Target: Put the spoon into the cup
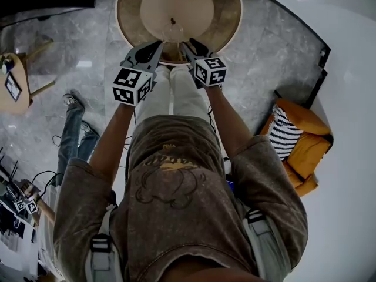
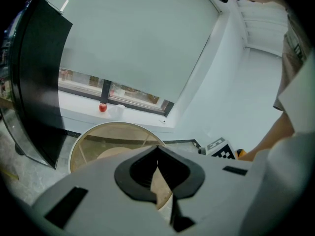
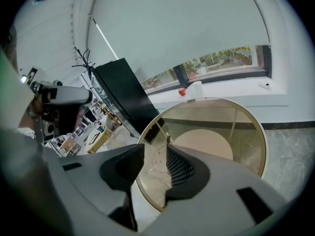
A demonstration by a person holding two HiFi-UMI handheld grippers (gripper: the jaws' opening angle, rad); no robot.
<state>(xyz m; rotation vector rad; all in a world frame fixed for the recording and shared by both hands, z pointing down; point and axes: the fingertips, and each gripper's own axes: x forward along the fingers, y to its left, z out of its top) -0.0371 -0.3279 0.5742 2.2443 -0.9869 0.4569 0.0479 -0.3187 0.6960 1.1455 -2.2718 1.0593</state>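
Apparently the round glass table (image 1: 229, 16) carries everything. My right gripper (image 3: 155, 154) hangs above it, released and empty; the left gripper (image 2: 157, 149) is clenched on nothing. Framed between the right jaws, the clear cup (image 3: 155, 168) looks thin and breakable. The spoon (image 3: 168, 139) seems to stand inside, long axis near upright, handle topmost. I judge it light, stiff and slick, so I'd grip the handle.

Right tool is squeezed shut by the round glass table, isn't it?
Not quite. The right tool is open, not squeezed shut. The right gripper view shows its two jaws standing apart, with nothing gripped between them. The rest is right: it is by the round glass table.
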